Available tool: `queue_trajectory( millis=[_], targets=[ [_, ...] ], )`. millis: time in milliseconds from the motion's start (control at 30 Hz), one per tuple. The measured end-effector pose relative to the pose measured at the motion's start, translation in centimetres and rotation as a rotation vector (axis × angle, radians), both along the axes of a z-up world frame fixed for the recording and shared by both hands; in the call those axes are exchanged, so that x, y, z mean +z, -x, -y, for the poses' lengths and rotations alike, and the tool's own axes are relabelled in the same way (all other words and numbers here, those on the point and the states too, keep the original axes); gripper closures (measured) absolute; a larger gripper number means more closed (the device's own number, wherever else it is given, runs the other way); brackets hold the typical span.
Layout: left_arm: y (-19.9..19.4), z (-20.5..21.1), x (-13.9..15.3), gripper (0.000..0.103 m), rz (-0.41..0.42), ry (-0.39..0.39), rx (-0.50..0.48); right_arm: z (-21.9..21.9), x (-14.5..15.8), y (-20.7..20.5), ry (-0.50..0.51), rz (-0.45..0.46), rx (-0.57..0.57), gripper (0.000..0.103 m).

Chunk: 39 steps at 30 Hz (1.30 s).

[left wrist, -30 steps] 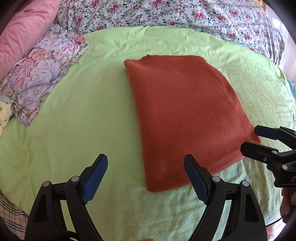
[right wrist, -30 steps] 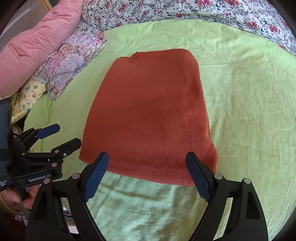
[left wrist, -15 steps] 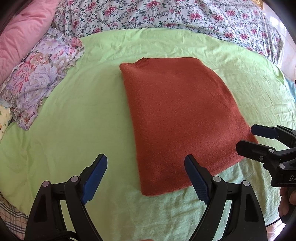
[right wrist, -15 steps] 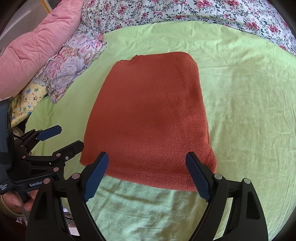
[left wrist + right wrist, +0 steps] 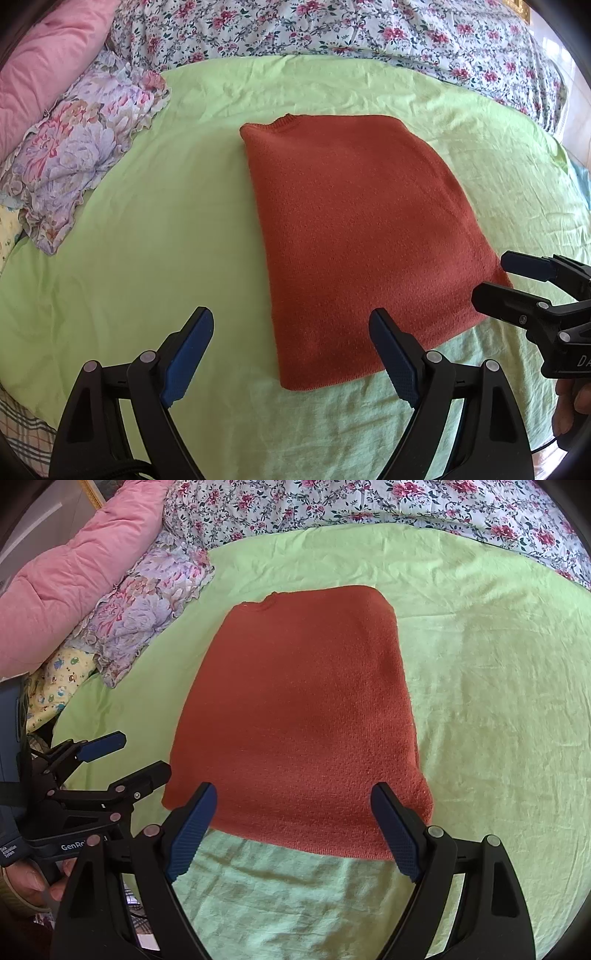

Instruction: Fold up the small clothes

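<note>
Left gripper: jaws spread wide, nothing between the blue pads, pointing forward and held low.
Right gripper: jaws equally wide apart, empty, level with the left one.
Spacing: side by side, near each other, not touching.
Hands: fingers partly visible behind each handle.
</note>
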<state>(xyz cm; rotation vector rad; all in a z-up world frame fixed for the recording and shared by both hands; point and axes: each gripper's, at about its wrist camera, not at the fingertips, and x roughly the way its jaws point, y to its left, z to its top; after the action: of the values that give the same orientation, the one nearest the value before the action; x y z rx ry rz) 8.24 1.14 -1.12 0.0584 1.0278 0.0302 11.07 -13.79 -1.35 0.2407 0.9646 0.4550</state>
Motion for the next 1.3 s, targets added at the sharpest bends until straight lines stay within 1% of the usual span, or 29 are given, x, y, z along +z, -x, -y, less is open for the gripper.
queue_trajectory(
  millis=[433,1300],
  targets=[
    [-0.42,0.00,0.14,0.016,-0.001,0.024,0.010,-0.06,0.29,-0.32,-0.003,0.005,0.002,0.018],
    [-0.90,0.55,0.21,0.016,-0.003,0.032,0.017,-0.07,0.66,-0.50,-0.006,0.012,-0.002,0.018]
  ],
)
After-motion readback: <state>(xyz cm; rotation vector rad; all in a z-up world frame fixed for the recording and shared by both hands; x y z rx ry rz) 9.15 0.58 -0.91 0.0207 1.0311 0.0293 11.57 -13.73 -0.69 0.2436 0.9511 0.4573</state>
